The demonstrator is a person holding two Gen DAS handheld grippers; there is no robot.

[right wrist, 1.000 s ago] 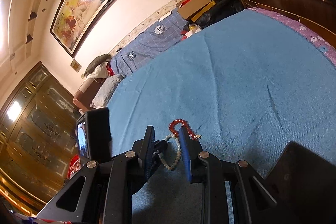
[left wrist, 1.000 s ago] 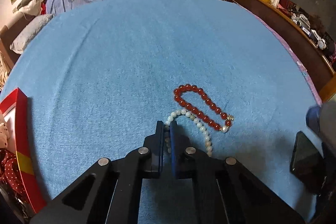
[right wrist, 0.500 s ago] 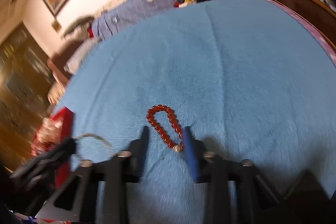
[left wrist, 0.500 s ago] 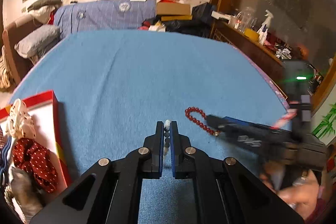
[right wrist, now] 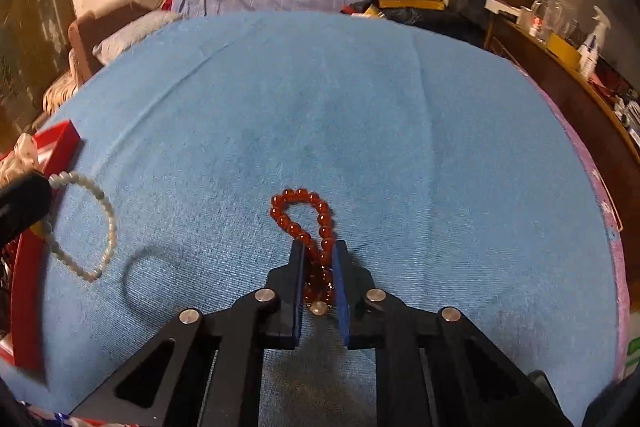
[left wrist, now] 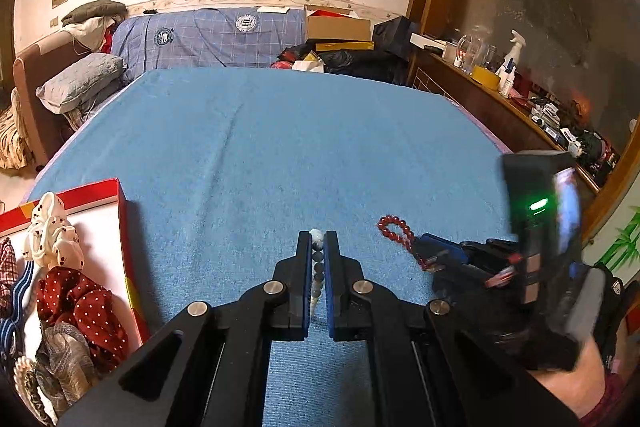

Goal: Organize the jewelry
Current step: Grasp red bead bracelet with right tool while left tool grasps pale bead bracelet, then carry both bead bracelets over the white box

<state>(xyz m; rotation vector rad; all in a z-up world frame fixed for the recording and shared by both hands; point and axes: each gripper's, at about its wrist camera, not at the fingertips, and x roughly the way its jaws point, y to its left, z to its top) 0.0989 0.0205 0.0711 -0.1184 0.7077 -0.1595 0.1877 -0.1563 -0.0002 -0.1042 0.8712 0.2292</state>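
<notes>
the left gripper (left wrist: 318,243) has its jaws pressed onto a pale bead bracelet (left wrist: 317,267), whose beads run in a line between the blue pads, one whitish bead showing at the tips. in the right wrist view the same bracelet (right wrist: 100,223) hangs as an open loop from the dark tip of that gripper at the left edge, lifted clear of the blue blanket (right wrist: 360,107), with its curved shadow lying on the cloth just below and to the right of it.

the right gripper (right wrist: 318,255) pinches a red bead bracelet (right wrist: 304,211). the near part of the strand, with a small pale bead at its end, is squeezed between the blue pads, and the far part forms a small loop resting on the blanket just past the fingertips. from the left wrist view the right gripper (left wrist: 430,247) reaches in from the right side, held by a person's hand (left wrist: 580,359), with the red loop sticking out at its tip.

a red-rimmed box (left wrist: 124,227) with a white inside sits at the left edge of the blanket, holding a red dotted scrunchie (left wrist: 80,303), a white dotted one (left wrist: 52,227) and other fabric pieces. the pale bracelet hangs near the box's rim.
</notes>
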